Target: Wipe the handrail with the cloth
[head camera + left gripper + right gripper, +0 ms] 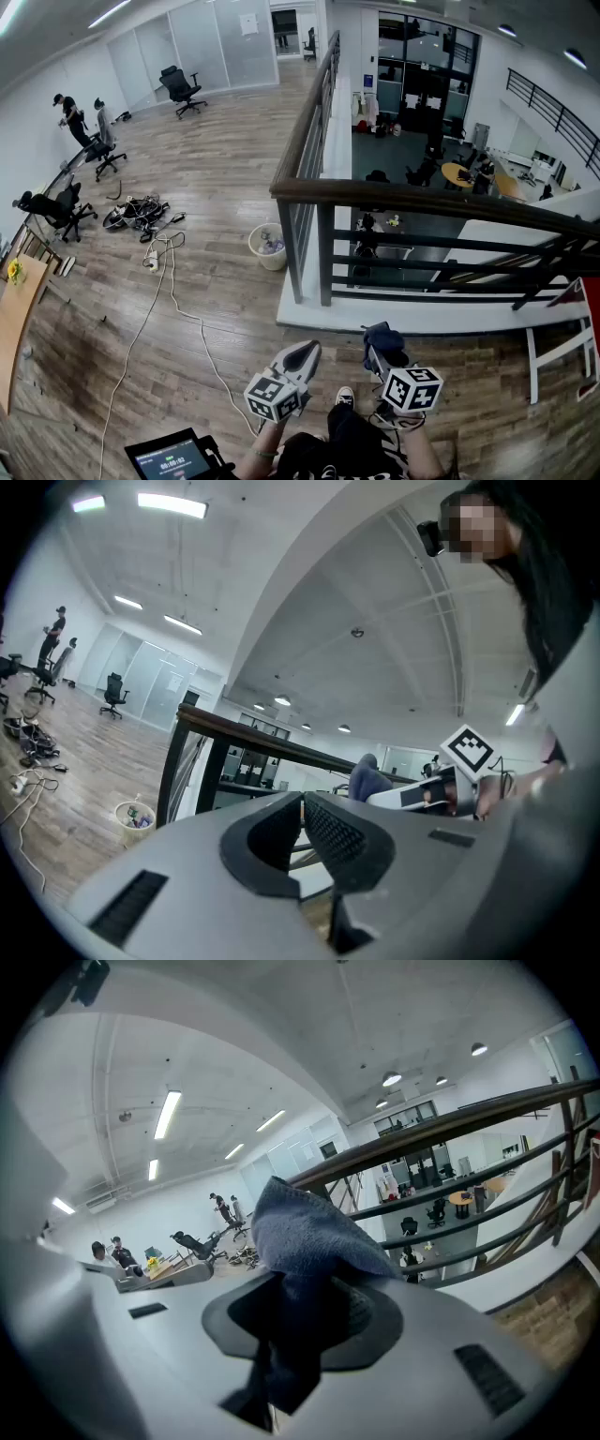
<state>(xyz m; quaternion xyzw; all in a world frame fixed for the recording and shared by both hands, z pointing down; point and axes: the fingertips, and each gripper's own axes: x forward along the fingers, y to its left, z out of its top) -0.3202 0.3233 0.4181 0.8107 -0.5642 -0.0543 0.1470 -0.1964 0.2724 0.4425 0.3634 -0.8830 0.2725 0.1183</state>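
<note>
Cloth (300, 1232): 1, clamped in right gripper (305, 1297); left gripper (302, 806) closed, empty; 1 handrail (422, 199)

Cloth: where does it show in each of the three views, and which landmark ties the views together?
Head view: cloth low, right of centre, at the right gripper's tip.
Left gripper view: right of centre, just under the rail line.
Right gripper view: centre, bunched and clamped between the jaws.
Shared landmark: the dark handrail.
</note>
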